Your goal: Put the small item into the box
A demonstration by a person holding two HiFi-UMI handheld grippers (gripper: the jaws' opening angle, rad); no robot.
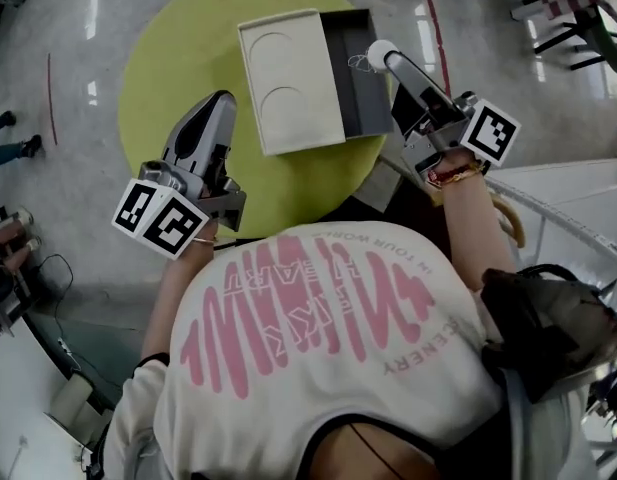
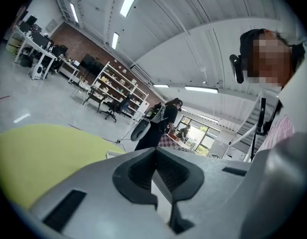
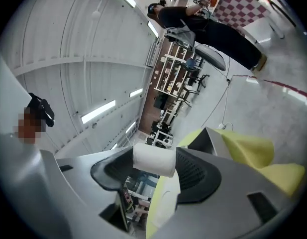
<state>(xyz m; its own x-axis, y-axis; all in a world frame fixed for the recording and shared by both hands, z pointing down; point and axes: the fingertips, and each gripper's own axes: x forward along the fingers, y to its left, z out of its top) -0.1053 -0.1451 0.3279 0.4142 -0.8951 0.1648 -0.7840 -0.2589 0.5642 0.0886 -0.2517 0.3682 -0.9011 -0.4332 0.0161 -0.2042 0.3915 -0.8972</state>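
Note:
On the round yellow-green table [image 1: 178, 68] lies a dark grey open box [image 1: 356, 78], with its cream lid [image 1: 288, 80] resting beside and partly over its left part. My right gripper [image 1: 380, 56] hovers over the box's right edge, shut on a small white cylindrical item [image 3: 154, 159] held crosswise between the jaws; the same item [image 1: 379, 52] shows white at the tip in the head view. My left gripper [image 1: 220, 103] sits left of the lid above the table, its jaws closed together with nothing between them [image 2: 155, 176].
The table's front rim [image 1: 308, 203] lies just ahead of the person's torso. A white bench or ledge [image 1: 568, 198] stands to the right. Grey floor surrounds the table; other people's feet [image 1: 13, 138] show at the far left.

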